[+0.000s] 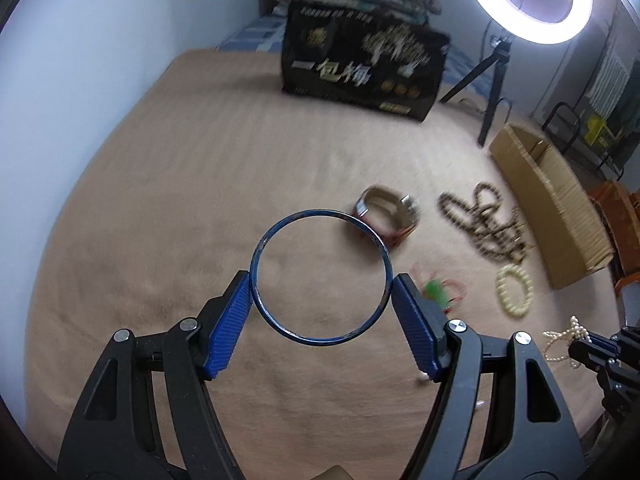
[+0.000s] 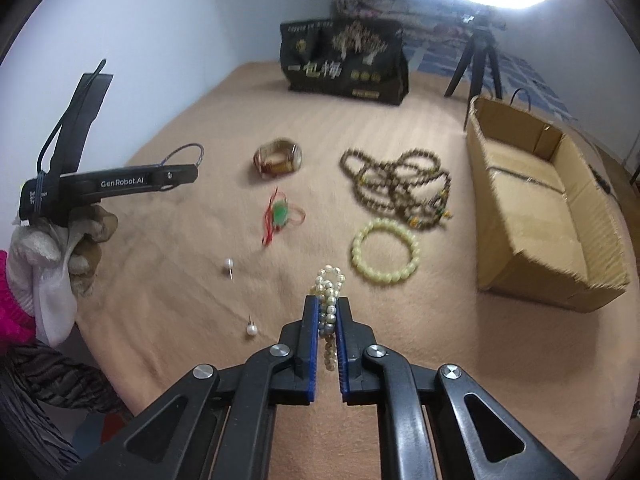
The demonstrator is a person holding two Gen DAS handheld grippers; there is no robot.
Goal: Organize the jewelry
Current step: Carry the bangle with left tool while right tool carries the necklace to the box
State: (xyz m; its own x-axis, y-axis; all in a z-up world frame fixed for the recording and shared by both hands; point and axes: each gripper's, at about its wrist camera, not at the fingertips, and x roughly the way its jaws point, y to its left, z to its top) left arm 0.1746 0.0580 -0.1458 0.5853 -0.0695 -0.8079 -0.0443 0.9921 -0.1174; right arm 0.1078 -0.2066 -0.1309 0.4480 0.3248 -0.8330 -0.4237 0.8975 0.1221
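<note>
Here the cardboard box [image 2: 532, 208] lies open, likely awaiting jewelry. The left gripper [image 1: 322, 290] clamps the blue bangle [image 1: 320, 276] across its width; the right gripper [image 2: 329, 312] pinches the pearl strand [image 2: 330, 292], both above the blanket [image 2: 200, 280].

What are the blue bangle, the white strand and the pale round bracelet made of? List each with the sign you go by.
Blue bangle: thin rigid hoop, probably painted metal; scuffs show lighter patches along the rim.
White strand: glossy cream beads, pearl or imitation pearl; which one cannot be told.
Pale round bracelet: smooth, milky yellow-green beads, possibly jade-like stone, glass or resin.
</note>
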